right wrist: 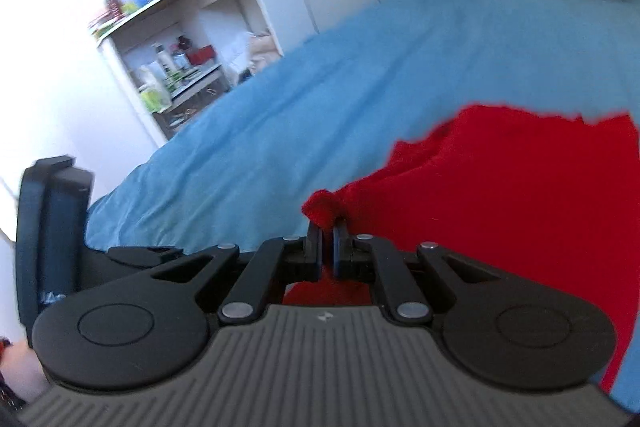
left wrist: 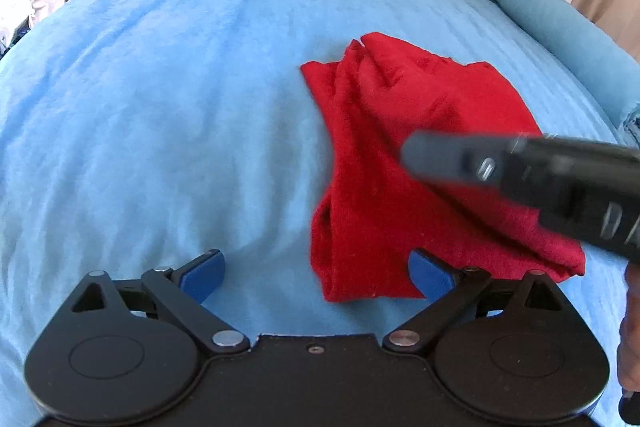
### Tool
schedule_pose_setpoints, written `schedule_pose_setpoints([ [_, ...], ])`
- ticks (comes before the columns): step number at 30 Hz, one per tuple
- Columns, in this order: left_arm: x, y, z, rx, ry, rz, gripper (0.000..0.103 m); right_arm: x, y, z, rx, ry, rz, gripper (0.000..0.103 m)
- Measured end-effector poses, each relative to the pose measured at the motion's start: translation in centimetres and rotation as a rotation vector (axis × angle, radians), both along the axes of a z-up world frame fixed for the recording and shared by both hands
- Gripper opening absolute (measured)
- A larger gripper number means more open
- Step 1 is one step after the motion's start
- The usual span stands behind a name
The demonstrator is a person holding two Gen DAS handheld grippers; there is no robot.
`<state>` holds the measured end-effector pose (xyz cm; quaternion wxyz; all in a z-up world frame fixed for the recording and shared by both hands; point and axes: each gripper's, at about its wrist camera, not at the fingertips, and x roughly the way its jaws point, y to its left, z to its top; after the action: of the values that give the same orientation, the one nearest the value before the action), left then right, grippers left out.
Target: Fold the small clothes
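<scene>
Right wrist view shows the red knit garment spread on the blue bedspread, one bunched corner pinched between the clenched fingers of the right gripper, likely to carry a fold across. Just beside the cloth's near edge, the left gripper hovers with jaws spread, grasping nothing.

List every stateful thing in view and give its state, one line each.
Red knit garment: partly folded and rumpled, lying on the bed, one edge pinched.
Left gripper: open, empty, its right pad at the garment's near edge.
Right gripper: shut on the garment's bunched edge.
Blue bedspread: spread out, lightly wrinkled.
</scene>
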<state>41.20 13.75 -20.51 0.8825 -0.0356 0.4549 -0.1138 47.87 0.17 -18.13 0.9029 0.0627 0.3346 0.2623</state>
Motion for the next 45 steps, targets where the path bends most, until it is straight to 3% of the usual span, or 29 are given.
schedule_pose_setpoints([
  [4,-0.8,0.2,-0.1,0.038,-0.005,-0.018,0.100,-0.1,1.6,-2.0,-0.033,0.057,0.085,0.020],
  [11,-1.7,0.0,-0.1,0.095,-0.005,-0.067,0.100,0.5,1.5,-4.5,-0.047,0.161,0.083,0.023],
  [12,-1.8,-0.1,-0.1,0.101,-0.006,-0.073,0.100,0.5,1.4,-4.5,-0.048,0.166,0.089,0.027],
  [14,-2.0,-0.2,0.4,0.113,-0.018,-0.079,0.100,0.3,0.9,-3.6,-0.025,0.157,0.096,0.044],
  [16,-2.2,-0.1,1.4,0.101,-0.052,-0.079,0.100,-0.3,-0.4,-1.9,0.012,0.120,0.069,0.086],
  [18,-1.7,0.0,2.7,0.076,-0.094,-0.078,0.100,-1.1,-2.5,0.2,0.046,0.028,0.004,0.094],
  [20,-0.6,-0.4,3.9,0.043,-0.135,-0.074,0.100,-1.2,-4.9,1.9,0.050,-0.018,-0.061,0.095],
  [22,1.4,-1.2,5.0,0.014,-0.167,-0.056,0.100,-1.1,-7.0,3.0,0.015,-0.049,-0.134,0.102],
  [25,4.9,-3.1,5.6,0.001,-0.201,-0.064,0.100,-0.2,-9.9,3.3,-0.048,-0.070,-0.269,0.103],
  [30,10.0,-5.8,3.9,-0.006,-0.138,-0.107,0.081,1.2,-13.8,1.5,0.032,0.019,-0.363,0.103],
  [36,11.4,-6.7,1.5,0.020,-0.096,-0.149,0.058,1.2,-14.9,-0.2,0.028,0.035,-0.375,0.103],
  [40,10.7,-7.0,1.2,0.011,-0.114,-0.176,0.020,0.7,-15.3,-1.0,0.048,0.042,-0.383,0.103],
  [45,9.7,-7.5,2.3,0.066,-0.155,-0.172,0.013,0.7,-15.1,-1.0,0.052,0.037,-0.383,0.103],
])
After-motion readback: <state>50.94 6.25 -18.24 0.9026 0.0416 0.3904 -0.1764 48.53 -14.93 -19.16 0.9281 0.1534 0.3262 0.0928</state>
